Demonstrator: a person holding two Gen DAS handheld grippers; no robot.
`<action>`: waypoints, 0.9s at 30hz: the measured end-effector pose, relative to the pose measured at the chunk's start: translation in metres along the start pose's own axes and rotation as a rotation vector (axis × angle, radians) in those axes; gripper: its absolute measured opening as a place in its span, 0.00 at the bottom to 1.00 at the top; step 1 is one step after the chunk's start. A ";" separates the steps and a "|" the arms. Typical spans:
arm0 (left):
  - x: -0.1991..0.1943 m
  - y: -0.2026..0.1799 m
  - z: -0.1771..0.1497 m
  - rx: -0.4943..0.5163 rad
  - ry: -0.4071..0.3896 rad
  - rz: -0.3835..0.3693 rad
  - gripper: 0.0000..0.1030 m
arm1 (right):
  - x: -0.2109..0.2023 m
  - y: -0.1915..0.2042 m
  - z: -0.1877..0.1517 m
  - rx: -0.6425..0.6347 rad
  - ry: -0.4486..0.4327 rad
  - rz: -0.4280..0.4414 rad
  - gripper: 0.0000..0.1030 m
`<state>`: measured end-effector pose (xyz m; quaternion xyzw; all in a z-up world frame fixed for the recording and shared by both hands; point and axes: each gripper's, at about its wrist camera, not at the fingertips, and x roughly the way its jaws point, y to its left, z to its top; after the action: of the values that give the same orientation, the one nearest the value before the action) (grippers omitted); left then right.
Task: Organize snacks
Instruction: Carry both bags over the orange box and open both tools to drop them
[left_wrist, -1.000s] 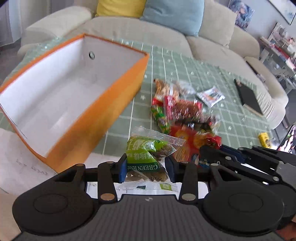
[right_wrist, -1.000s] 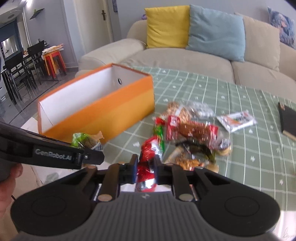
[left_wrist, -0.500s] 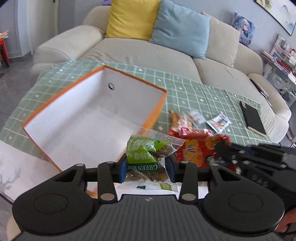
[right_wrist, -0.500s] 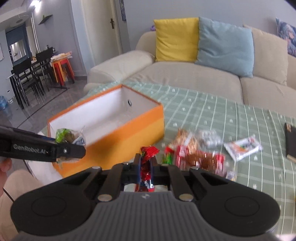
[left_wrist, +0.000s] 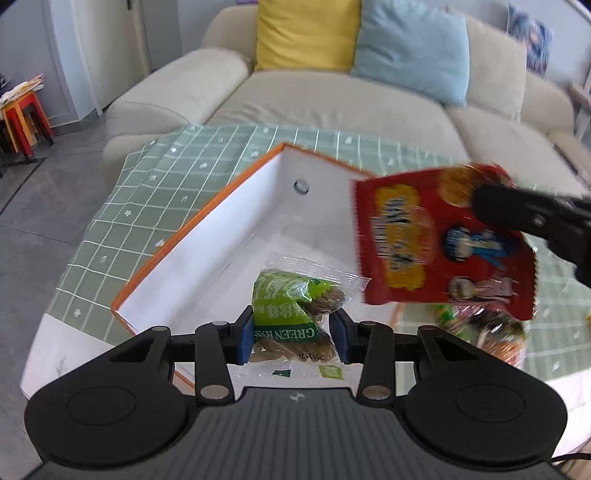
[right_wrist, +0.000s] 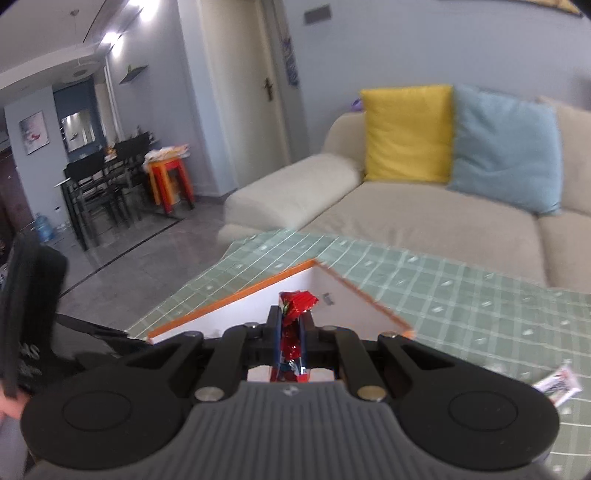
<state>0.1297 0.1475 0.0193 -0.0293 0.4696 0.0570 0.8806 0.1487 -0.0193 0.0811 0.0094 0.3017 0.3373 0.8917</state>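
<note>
My left gripper (left_wrist: 291, 334) is shut on a green biscuit packet (left_wrist: 291, 306) and holds it above the near end of the orange box (left_wrist: 177, 240), whose white inside is bare. My right gripper (right_wrist: 290, 338) is shut on a red snack bag (right_wrist: 293, 321), seen edge-on here; in the left wrist view the red snack bag (left_wrist: 439, 240) hangs over the box's right side, pinched by the right gripper's fingers (left_wrist: 517, 210). In the right wrist view the orange box (right_wrist: 229, 299) lies just beyond the fingertips.
A pile of loose snack packets (left_wrist: 480, 332) lies on the green checked tablecloth (left_wrist: 147, 192) right of the box. One white packet (right_wrist: 554, 384) lies at the right. A beige sofa (left_wrist: 332, 103) with yellow and blue cushions stands behind the table.
Both grippers have risen and moved over the orange box, each keeping its packet. The red bag now hangs over the box's right side.
</note>
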 end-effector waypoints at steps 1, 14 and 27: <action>0.006 0.002 0.000 0.011 0.017 0.012 0.46 | 0.012 0.004 0.001 0.001 0.024 0.010 0.05; 0.064 0.008 -0.014 0.161 0.191 0.067 0.46 | 0.117 0.019 -0.030 -0.004 0.324 0.031 0.05; 0.094 0.004 -0.017 0.230 0.280 0.117 0.46 | 0.150 0.018 -0.043 -0.038 0.419 -0.008 0.08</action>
<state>0.1667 0.1568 -0.0685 0.0913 0.5917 0.0494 0.7995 0.2030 0.0774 -0.0296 -0.0791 0.4739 0.3338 0.8110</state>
